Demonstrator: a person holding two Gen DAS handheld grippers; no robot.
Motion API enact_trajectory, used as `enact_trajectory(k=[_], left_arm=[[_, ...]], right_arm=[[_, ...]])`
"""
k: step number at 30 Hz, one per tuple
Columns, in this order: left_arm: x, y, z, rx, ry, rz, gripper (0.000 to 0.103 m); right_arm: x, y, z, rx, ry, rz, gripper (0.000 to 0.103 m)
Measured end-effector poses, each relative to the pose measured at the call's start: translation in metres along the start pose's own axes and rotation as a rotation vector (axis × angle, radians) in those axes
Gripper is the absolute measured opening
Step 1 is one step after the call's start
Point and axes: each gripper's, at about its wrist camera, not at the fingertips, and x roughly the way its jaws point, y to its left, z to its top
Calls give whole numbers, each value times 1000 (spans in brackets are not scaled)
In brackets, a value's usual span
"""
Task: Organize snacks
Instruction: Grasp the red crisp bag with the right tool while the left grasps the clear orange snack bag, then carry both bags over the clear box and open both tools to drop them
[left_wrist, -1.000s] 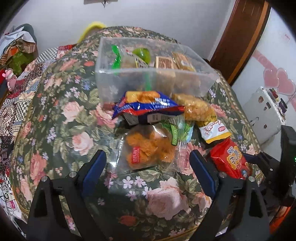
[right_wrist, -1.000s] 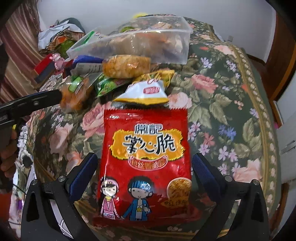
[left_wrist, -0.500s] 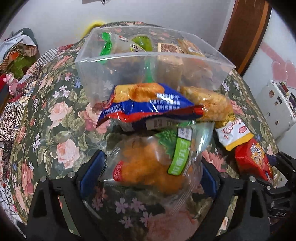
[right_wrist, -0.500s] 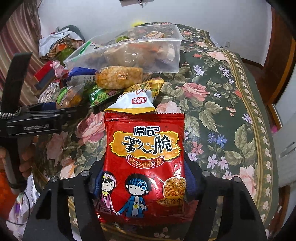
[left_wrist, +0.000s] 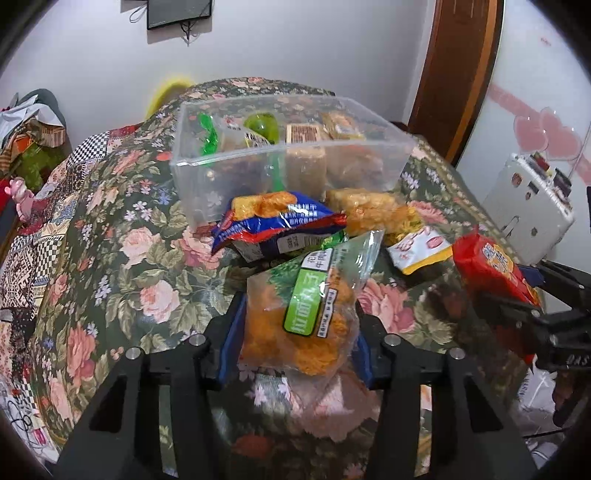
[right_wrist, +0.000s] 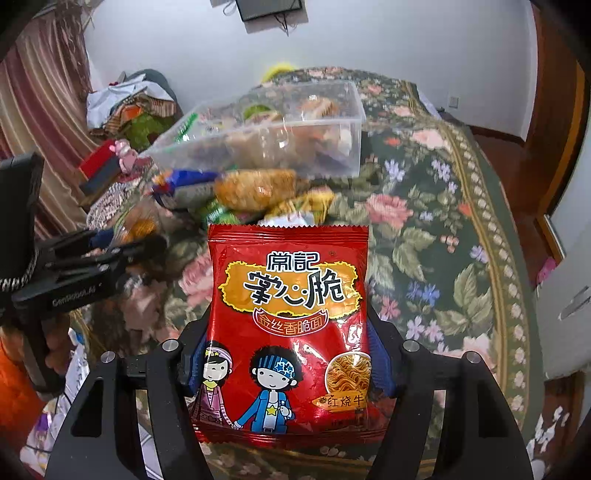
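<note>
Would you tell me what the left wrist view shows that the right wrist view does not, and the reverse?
Only the left wrist view: the left gripper closing on the orange snack bag, and a white box by the wall. Only the right wrist view: the red noodle packet's printed front, clamped in the right gripper, and a striped curtain. Both show the clear bin of snacks and the floral cloth.

The left gripper (left_wrist: 297, 332) is closing on a clear bag of orange snacks (left_wrist: 303, 314), its pads against the bag's sides; behind the bag lies a blue packet (left_wrist: 277, 221); behind that, the clear box (left_wrist: 288, 147); right of the bag, a red packet (left_wrist: 491, 266).
</note>
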Motion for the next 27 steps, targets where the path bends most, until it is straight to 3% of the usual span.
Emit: enact_trajectory(k=[15, 27], left_arm=[[-70, 9, 38, -59, -181, -21, 49], [-71, 15, 99, -81, -285, -28, 49]], right_arm=[[-23, 12, 54, -44, -151, -1, 65], [-9, 22, 109, -78, -242, 18, 65]])
